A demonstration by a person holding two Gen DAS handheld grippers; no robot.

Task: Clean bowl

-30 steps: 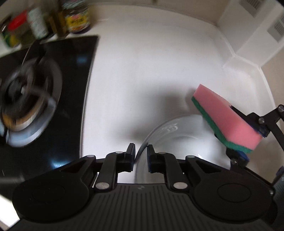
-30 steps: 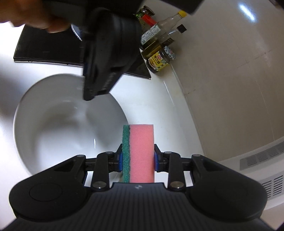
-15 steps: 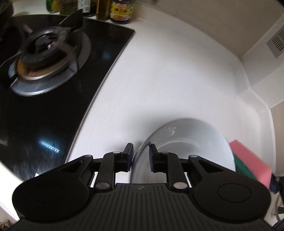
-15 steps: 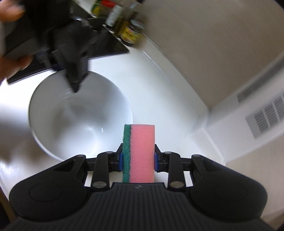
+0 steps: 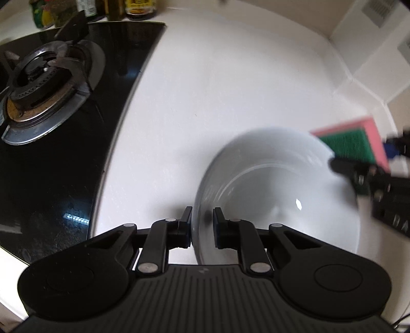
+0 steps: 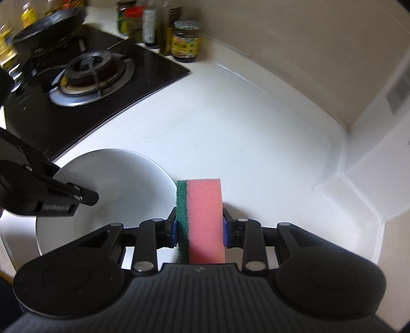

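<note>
one bowl (image 5: 276, 194), rim between closing left gripper (image 5: 202, 220); one sponge (image 6: 203, 217) in loosening right gripper (image 6: 200, 230).

Sponge (image 5: 351, 143) and right gripper (image 5: 369, 166) motion-blurred in left view, gripper body cut by right edge. Jars (image 6: 185, 41) labels unreadable. Pan (image 6: 48, 23) blurred, cut at top-left. Bowl (image 6: 115, 184) near rim hidden behind grippers.

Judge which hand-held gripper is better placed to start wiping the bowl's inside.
Right. The right hand-held gripper carries the sponge, just beside the bowl, though its jaws are opening. The left hand-held gripper straddles the bowl's rim, jaws closing.
</note>
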